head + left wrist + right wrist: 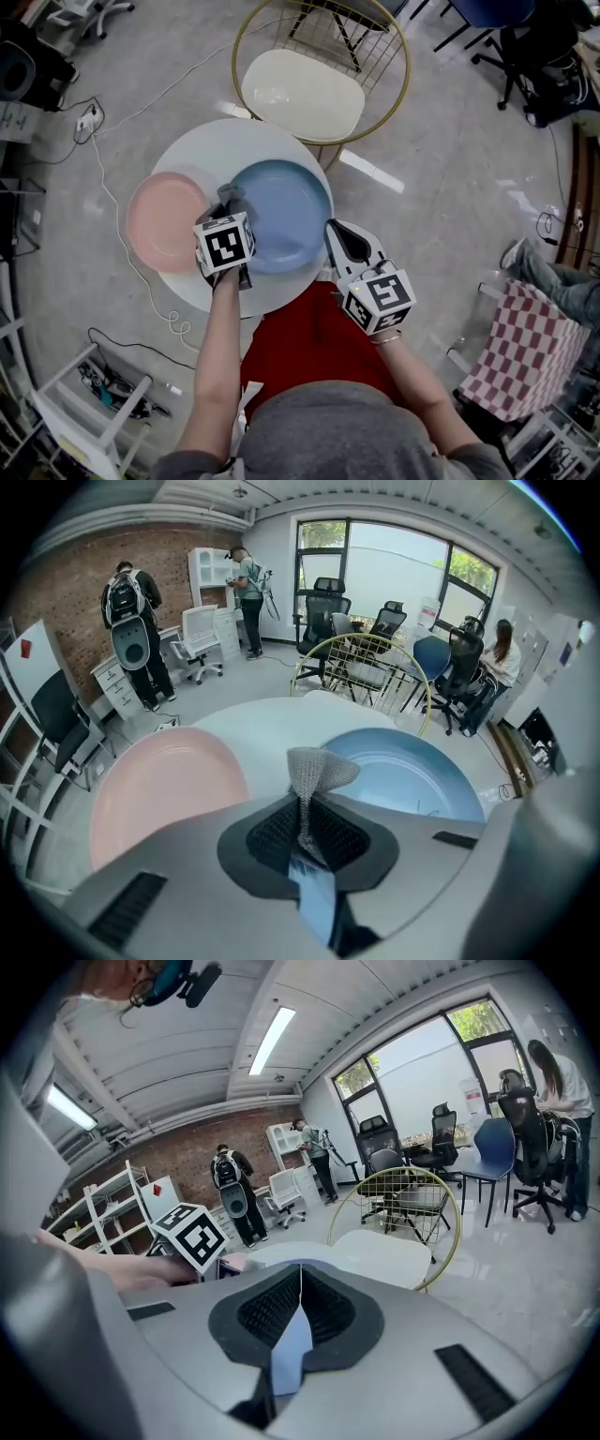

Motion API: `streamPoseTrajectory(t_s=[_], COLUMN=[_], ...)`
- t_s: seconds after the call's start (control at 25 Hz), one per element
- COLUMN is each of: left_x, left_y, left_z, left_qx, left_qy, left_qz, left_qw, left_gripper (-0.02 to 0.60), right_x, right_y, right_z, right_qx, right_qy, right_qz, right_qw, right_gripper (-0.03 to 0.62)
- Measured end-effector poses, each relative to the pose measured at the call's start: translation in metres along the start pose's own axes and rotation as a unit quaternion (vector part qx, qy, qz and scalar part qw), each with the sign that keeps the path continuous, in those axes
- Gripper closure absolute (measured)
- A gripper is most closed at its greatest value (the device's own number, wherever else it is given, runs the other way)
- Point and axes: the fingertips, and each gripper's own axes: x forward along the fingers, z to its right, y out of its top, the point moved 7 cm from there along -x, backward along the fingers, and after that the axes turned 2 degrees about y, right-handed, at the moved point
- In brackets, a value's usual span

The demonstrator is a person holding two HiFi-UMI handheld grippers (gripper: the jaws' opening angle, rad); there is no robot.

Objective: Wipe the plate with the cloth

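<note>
A blue plate (286, 216) (403, 771) lies on the round white table (216, 145), right of a pink plate (164, 220) (159, 785). My left gripper (228, 211) (305, 817) is shut on a grey cloth (230, 195) (319, 766). The cloth sticks up from the jaws over the blue plate's left rim. My right gripper (336, 234) (300, 1288) is at the blue plate's right rim, jaws pressed together. In the right gripper view nothing shows between them, and the plate is hidden under the gripper body.
A gold wire chair with a cream seat (305, 94) stands just behind the table. A white cable (122, 244) runs on the floor at the left. A red-checked cloth (525, 347) hangs at the right. People and office chairs stand further off.
</note>
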Motion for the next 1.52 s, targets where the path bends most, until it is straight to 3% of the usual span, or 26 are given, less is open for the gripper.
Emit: streamPoseTrajectory(t_s=[0.2,0.44,0.76,1.0,1.52], left_x=[-0.016,-0.011,0.014,0.031,0.017], left_y=[-0.003,0.008,0.011,0.005,-0.012], left_z=[0.021,0.082,0.152,0.156,0.063], left_qx=[0.003,0.047,0.127,0.151,0.086], left_qy=[-0.064,-0.145,-0.186,-0.173,-0.099], left_qz=[0.011,0.005,-0.034,-0.056,-0.069], left_qw=[0.9979,0.9883,0.9737,0.9716,0.9889], left_gripper=[0.541,0.541,0.541,0.541,0.541], right_x=[-0.012,-0.032,-0.052,-0.049,-0.001], right_y=[0.000,0.000,-0.005,-0.005,0.005], right_z=[0.006,0.022,0.045,0.050,0.018], right_qx=[0.004,0.016,0.043,0.050,0.016], right_qy=[-0.010,-0.041,-0.087,-0.090,-0.014], right_qz=[0.009,0.019,0.028,0.024,-0.003], right_qw=[1.000,0.999,0.995,0.994,1.000], right_gripper=[0.565,0.565,0.565,0.565,0.565])
